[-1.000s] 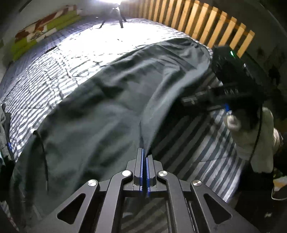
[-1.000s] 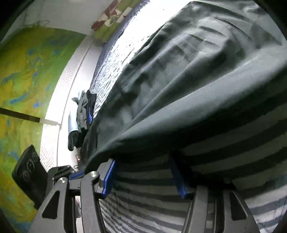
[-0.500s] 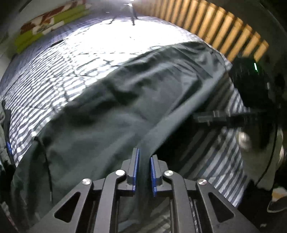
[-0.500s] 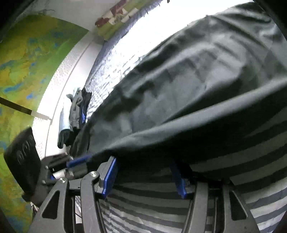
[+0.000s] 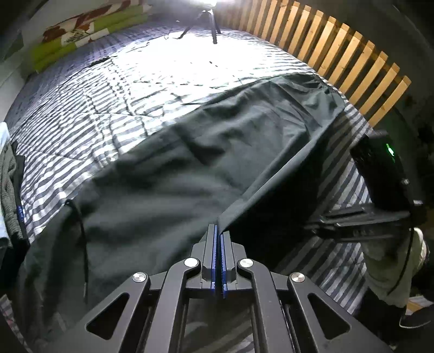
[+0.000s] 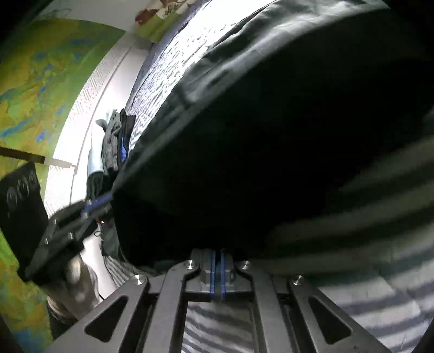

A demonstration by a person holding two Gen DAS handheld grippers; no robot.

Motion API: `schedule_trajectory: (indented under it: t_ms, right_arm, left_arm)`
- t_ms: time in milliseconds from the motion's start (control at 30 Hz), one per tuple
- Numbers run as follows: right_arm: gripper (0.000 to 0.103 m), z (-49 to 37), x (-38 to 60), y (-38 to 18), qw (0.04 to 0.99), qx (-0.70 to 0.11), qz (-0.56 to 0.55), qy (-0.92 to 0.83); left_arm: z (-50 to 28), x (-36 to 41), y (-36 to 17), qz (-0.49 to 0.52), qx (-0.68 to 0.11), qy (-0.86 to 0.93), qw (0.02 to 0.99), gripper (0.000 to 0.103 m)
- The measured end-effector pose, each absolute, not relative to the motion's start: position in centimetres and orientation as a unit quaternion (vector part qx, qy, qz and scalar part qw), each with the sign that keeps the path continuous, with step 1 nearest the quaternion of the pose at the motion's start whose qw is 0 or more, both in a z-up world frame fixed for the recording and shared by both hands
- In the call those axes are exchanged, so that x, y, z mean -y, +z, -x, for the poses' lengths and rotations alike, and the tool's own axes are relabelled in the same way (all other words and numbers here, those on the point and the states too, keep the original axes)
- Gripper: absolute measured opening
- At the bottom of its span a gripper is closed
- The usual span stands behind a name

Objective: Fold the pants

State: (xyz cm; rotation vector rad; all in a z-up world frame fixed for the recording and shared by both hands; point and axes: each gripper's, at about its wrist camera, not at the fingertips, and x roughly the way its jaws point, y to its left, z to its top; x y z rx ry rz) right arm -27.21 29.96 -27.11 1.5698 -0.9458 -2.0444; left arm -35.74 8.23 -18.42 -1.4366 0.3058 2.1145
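Dark green-grey pants (image 5: 190, 168) lie spread across the striped bed cover (image 5: 108, 108). My left gripper (image 5: 219, 233) has its jaws closing tight, and the pads pinch the near edge of the cloth, which rises off the bed in a taut fold. In the same view, at the right, my right gripper (image 5: 314, 225) reaches under that lifted edge. In the right wrist view my right gripper (image 6: 217, 251) has its jaws closing on the hem of the pants (image 6: 271, 135), with the blue pads together on it. The left gripper (image 6: 105, 199) shows at the left, gripping the same edge.
A slatted wooden bed end (image 5: 339, 54) runs along the far right. A pile of clothes (image 5: 10, 190) lies at the bed's left edge, seen also as the clothes heap (image 6: 114, 141). A tripod (image 5: 206, 21) and green pillows (image 5: 81, 35) stand at the far end. A person's pale sleeve (image 5: 388, 271) is at the right.
The right gripper's jaws have gone from wide open to shut on the hem. The left gripper parted slightly, then shut again on the edge. The near edge is lifted higher.
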Motion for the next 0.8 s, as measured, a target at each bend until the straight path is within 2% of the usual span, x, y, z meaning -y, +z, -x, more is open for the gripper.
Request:
schedule_trajectory:
  t_ms: [100, 200, 267, 333, 367, 467, 600, 667, 700, 800]
  right_arm:
    - [0.002, 26.0, -30.4, -26.6, 0.2, 0.325, -0.554, -0.74]
    - [0.002, 25.2, -30.8, -26.7, 0.201, 0.318, -0.55, -0.745]
    - [0.004, 25.5, -31.1, -27.0, 0.209, 0.311, -0.552, -0.745]
    - [0.007, 25.5, -32.1, -27.0, 0.2, 0.304, -0.552, -0.75]
    - [0.007, 25.3, -32.9, -26.9, 0.195, 0.311, -0.548, -0.752]
    - [0.007, 24.8, -35.5, -26.5, 0.174, 0.319, -0.533, -0.764]
    - [0.01, 24.6, -40.8, -26.7, 0.142, 0.38, -0.511, -0.758]
    - [0.01, 24.3, -42.7, -26.6, 0.127, 0.406, -0.499, -0.755]
    - [0.01, 24.0, -43.1, -26.3, 0.12, 0.411, -0.491, -0.758]
    - [0.01, 24.0, -43.0, -24.6, 0.145, 0.42, -0.457, -0.77]
  left_arm:
    - [35.6, -8.0, -18.5, 0.541, -0.094, 0.784, 0.289, 0.002]
    - [34.0, -9.3, -19.4, 0.55, -0.114, 0.767, 0.311, 0.002]
    - [32.5, -9.9, -20.4, 0.56, -0.132, 0.751, 0.324, 0.011]
    - [31.4, -9.8, -21.4, 0.563, -0.144, 0.746, 0.326, 0.031]
    - [31.1, -9.4, -22.0, 0.569, -0.139, 0.742, 0.325, 0.035]
    - [30.3, -8.2, -24.5, 0.599, -0.122, 0.722, 0.323, 0.036]
    - [30.1, -7.5, -22.3, 0.577, -0.105, 0.736, 0.338, 0.039]
    - [31.5, -6.6, -20.3, 0.562, -0.084, 0.753, 0.332, 0.052]
    - [32.4, -5.9, -19.3, 0.555, -0.068, 0.762, 0.326, 0.062]
    - [36.1, -4.2, -16.3, 0.517, -0.046, 0.803, 0.292, 0.063]
